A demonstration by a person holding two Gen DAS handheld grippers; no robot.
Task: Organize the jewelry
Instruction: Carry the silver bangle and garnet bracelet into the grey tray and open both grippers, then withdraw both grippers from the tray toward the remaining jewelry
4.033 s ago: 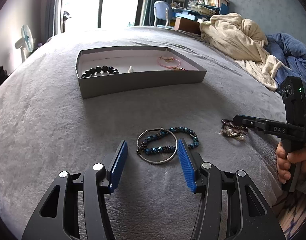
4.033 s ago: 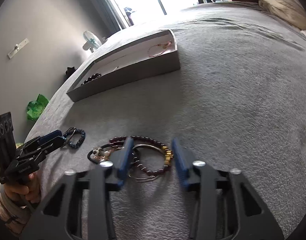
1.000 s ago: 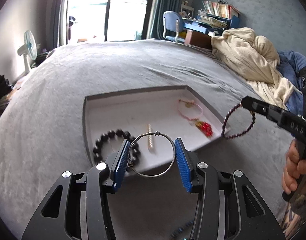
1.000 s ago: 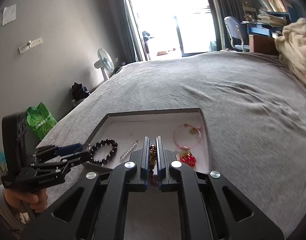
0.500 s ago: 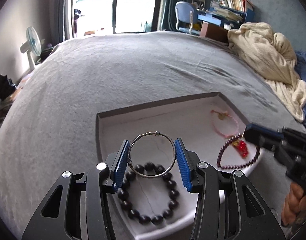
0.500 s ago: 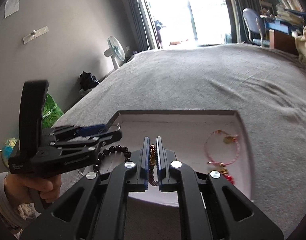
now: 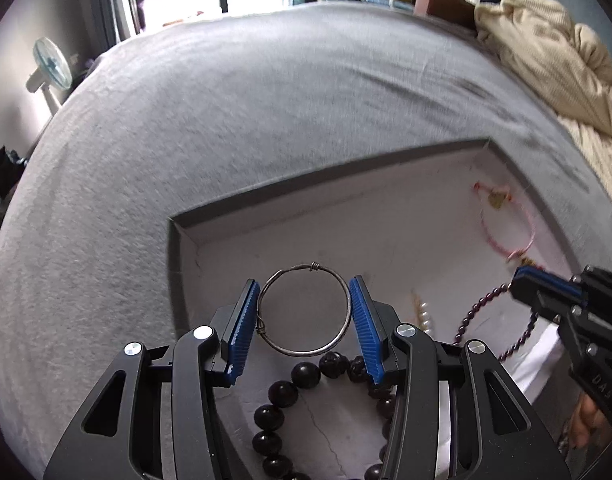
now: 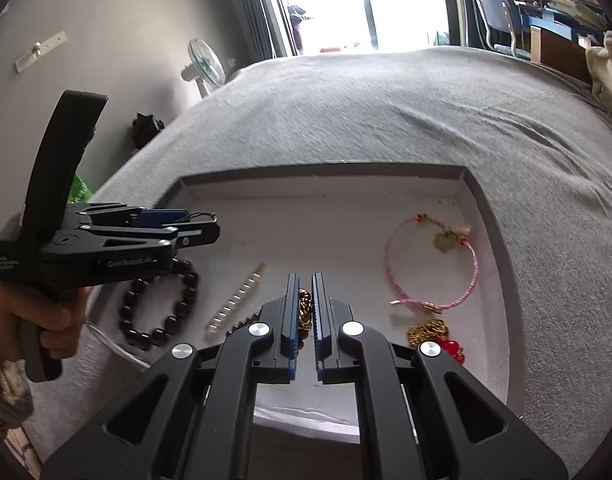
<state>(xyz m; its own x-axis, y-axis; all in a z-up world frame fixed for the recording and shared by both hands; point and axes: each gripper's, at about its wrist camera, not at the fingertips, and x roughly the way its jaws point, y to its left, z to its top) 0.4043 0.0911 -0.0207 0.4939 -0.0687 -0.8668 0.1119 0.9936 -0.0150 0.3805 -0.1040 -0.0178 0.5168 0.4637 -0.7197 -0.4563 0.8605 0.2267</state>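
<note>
Carrying stage: left gripper point(image 7: 304, 316) clamps a silver wire bangle point(image 7: 304, 309), right gripper point(image 8: 304, 316) pinches a garnet bead bracelet point(image 7: 480, 311) above the tray point(image 8: 494, 232); next, lower and release.

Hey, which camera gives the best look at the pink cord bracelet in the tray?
The right wrist view: the pink cord bracelet lies sharp and whole on the tray floor, charm and clasp visible. In the left wrist view it is blurred and faint near the tray's far corner.

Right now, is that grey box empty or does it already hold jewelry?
Not empty: the box holds a pink bracelet and a black bead bracelet.
</note>
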